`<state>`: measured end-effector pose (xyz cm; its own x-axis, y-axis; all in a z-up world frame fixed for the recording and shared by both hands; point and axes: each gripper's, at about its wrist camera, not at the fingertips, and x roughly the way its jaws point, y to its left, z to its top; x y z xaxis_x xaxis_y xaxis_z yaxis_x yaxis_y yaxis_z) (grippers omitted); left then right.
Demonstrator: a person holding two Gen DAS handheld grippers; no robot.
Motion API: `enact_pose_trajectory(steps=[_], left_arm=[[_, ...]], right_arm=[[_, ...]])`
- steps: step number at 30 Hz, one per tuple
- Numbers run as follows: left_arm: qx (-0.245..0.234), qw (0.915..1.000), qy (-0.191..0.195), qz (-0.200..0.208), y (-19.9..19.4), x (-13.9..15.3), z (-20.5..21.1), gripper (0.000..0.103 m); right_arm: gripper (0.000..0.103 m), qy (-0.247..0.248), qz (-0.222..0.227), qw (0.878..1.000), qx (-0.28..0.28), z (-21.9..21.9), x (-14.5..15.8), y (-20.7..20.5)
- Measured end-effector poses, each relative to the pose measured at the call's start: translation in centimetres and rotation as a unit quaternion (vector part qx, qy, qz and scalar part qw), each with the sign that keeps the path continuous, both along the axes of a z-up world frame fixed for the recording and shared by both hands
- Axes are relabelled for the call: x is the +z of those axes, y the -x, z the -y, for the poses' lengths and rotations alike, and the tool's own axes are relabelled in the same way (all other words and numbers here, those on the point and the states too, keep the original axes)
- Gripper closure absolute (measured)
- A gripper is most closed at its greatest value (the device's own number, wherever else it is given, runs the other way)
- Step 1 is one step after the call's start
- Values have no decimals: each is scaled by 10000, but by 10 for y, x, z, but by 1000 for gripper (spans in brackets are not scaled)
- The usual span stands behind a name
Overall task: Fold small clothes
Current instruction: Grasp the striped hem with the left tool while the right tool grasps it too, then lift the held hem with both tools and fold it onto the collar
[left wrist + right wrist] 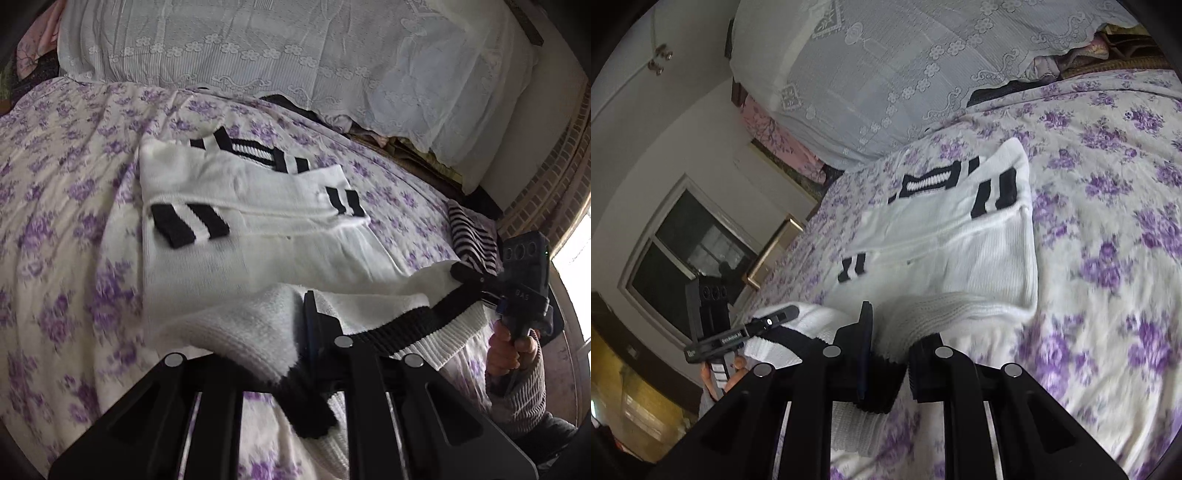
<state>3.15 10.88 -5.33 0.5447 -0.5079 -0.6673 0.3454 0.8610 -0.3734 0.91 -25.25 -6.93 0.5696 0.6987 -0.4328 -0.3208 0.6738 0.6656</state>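
Left wrist view: the left gripper (pixel 314 332) is clamped on the near hem of the white sweater (pixel 236 229), lifting it off the floral bedspread (pixel 55 221). The right gripper (pixel 461 273) pinches the same hem further along, a hand (pixel 513 347) on its grip; its body reads "BAS". The sweater's far part lies flat mid-bed, sleeves folded across. Bare bedspread lies open on both sides of it; a lace-covered pile (pixel 295 55) bounds the far edge, and a striped cloth (pixel 472 236) lies near the right gripper. Right wrist view: a window (pixel 687 243) beyond the bed's edge
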Motion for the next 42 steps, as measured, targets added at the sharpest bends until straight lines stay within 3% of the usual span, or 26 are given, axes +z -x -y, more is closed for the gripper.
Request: enact_pose_trajectory(steps=[10,27,33,36,37,40,42], left_arm=[[485,9988,-6,-67,-69,2,-8,93],[859,9954,384,-191,-190,8,-21,93],[1062,9918,503,-494,-238,-23,-24,90],[1178,9887,437,-812,-252,-54,-23,88],[1123,9891,408,-858,-252,-61,-23,88],[1052,9883,751,-809,-249,-59,-31,81],[1042,9864,1016,-764,-244,-55,-37,68]], right_arm=[[87,-613,-227,9974,-305,6,-2,-77],[90,-1237,-410,9882,-810,5,-15,-198],[90,-1213,-641,9830,-1219,9,-41,-239],[91,-880,-991,9822,-1334,8,-78,-258],[92,-981,-1035,9813,-1289,11,-83,-259],[83,-1299,-930,9793,-1244,19,-77,-255],[65,-1296,-859,9800,-1241,20,-74,-250]])
